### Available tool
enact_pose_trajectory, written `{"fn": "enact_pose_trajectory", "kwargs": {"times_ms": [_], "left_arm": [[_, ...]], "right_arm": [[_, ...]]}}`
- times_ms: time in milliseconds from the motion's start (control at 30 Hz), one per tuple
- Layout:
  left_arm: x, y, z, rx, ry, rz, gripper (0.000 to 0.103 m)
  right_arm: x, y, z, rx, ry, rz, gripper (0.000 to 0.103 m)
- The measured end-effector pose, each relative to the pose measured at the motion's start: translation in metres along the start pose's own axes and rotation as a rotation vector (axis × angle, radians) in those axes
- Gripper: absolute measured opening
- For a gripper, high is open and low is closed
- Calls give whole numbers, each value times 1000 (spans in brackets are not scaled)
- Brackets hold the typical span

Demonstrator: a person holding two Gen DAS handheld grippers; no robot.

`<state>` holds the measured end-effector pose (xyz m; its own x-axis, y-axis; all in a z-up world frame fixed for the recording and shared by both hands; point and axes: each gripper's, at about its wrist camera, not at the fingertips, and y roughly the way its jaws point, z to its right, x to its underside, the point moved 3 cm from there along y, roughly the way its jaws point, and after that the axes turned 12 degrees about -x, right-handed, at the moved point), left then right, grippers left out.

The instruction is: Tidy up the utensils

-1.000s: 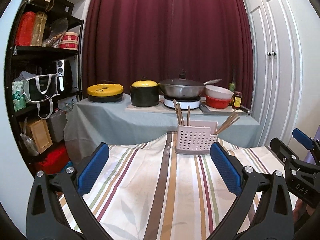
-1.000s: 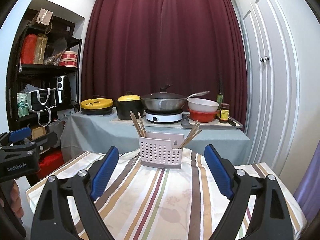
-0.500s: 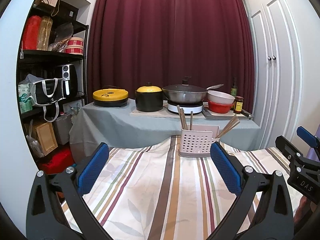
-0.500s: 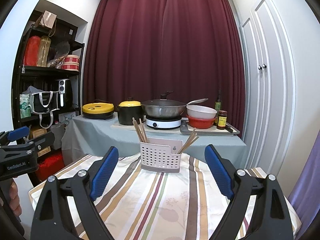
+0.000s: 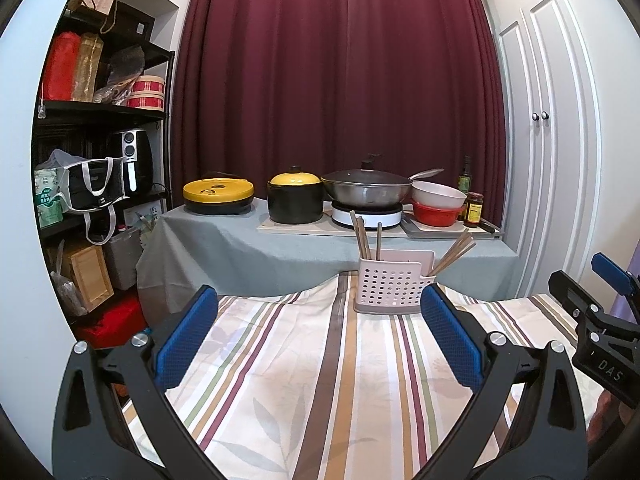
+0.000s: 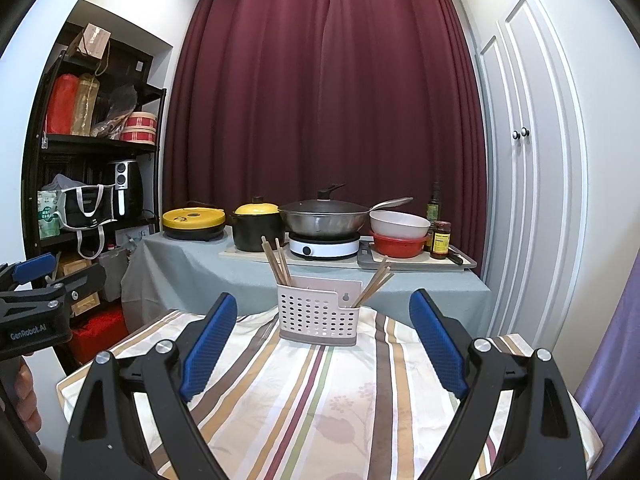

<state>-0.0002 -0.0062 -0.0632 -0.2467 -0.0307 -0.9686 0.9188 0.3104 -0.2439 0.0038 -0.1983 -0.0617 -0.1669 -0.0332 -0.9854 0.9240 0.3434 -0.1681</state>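
A pale pink perforated utensil holder (image 5: 390,286) (image 6: 318,318) stands at the far edge of the striped tablecloth (image 5: 320,380) (image 6: 328,400). Wooden chopsticks (image 5: 366,238) (image 6: 277,262) stick up from its left compartment and more chopsticks (image 5: 456,254) (image 6: 374,282) lean out of its right one. My left gripper (image 5: 318,340) is open and empty, well short of the holder. My right gripper (image 6: 322,346) is open and empty, also short of it. Each gripper shows at the edge of the other's view.
Behind the table a grey-clothed counter (image 5: 240,240) carries a yellow-lidded pan (image 5: 218,194), a black pot (image 5: 295,200), a wok on a hob (image 5: 366,192), bowls (image 5: 438,204) and bottles. A black shelf unit (image 5: 92,160) stands left, white cupboard doors (image 5: 560,160) right.
Both grippers have drawn back and tilted up, so the holder looks smaller and sits lower in both views. Both stay open and empty.
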Motion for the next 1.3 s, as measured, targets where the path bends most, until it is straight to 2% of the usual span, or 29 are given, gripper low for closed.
{"fn": "enact_pose_trajectory", "kwargs": {"times_ms": [1167, 1300], "left_arm": [[4, 3, 2, -7, -6, 0, 99], [5, 6, 1, 22, -6, -10, 99]], "right_arm": [[-1, 0, 4, 1, 0, -1, 85], [1, 0, 5, 1, 0, -6, 85]]}}
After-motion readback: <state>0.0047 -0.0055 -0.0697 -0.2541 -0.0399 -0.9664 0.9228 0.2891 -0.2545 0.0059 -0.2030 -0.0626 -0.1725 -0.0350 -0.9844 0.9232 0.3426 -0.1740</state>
